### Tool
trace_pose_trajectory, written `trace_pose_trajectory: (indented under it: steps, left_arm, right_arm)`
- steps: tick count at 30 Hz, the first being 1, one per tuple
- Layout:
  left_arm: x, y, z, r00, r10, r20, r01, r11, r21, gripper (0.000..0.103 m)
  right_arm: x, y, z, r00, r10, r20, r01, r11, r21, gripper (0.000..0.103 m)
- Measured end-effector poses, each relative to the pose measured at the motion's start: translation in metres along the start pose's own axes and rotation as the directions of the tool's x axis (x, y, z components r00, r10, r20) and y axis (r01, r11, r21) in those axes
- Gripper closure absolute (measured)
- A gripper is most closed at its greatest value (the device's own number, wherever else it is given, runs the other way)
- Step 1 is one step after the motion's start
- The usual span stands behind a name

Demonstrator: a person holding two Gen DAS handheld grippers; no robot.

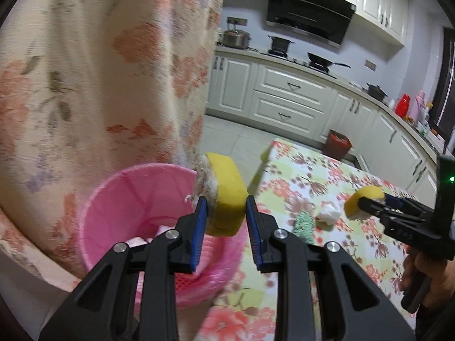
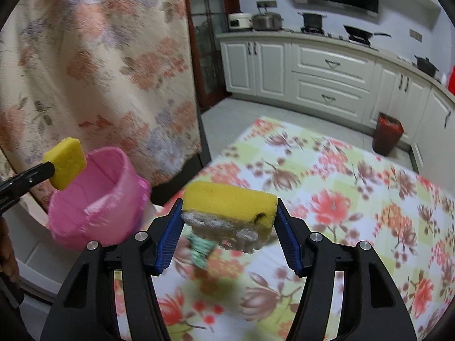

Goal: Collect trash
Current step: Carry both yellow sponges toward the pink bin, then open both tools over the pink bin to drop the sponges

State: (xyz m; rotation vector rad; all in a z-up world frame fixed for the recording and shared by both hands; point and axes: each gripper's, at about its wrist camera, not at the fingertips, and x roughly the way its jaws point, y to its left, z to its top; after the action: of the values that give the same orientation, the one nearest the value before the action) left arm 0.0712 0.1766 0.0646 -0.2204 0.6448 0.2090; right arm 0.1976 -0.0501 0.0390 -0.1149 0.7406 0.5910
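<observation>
Two yellow sponges (image 1: 224, 196) (image 2: 230, 203), each pinched between hand-held gripper (image 1: 224, 213) (image 2: 229, 221) pads.

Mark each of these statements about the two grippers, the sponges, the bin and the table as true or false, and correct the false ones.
1. The left gripper clamps a yellow sponge with a white scouring layer. True.
2. The right gripper is empty. False: it grips a second yellow scouring sponge.
3. The round pink plastic bin has a pink bag lining. True.
4. The crumpled white tissue lies inside the pink bin. False: it lies on the floral tablecloth.
5. The green patterned wrapper lies on the tablecloth. True.
</observation>
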Motion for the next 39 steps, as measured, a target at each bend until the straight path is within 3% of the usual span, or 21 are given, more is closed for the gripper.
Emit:
trace_pose_trajectory:
  steps: [10,25,39]
  left_arm:
    - [-0.025,0.044,0.011,0.996,0.065,0.055,-0.063,0.997,-0.041,0.076]
    - [-0.020,0.078,0.019,0.994,0.093,0.057,-0.088,0.993,-0.077,0.076]
    - [-0.007,0.094,0.029,0.993,0.109,0.048,-0.105,0.990,-0.089,0.075]
  right_arm:
    - [-0.003,0.064,0.033,0.996,0.082,0.034,-0.079,0.992,-0.100,0.044]
    - [0.037,0.150,0.067,0.980,0.201,-0.012,-0.199,0.958,-0.205,0.043]
    - [0.080,0.193,0.088,0.967,0.246,-0.066,-0.255,0.933,-0.256,0.039]
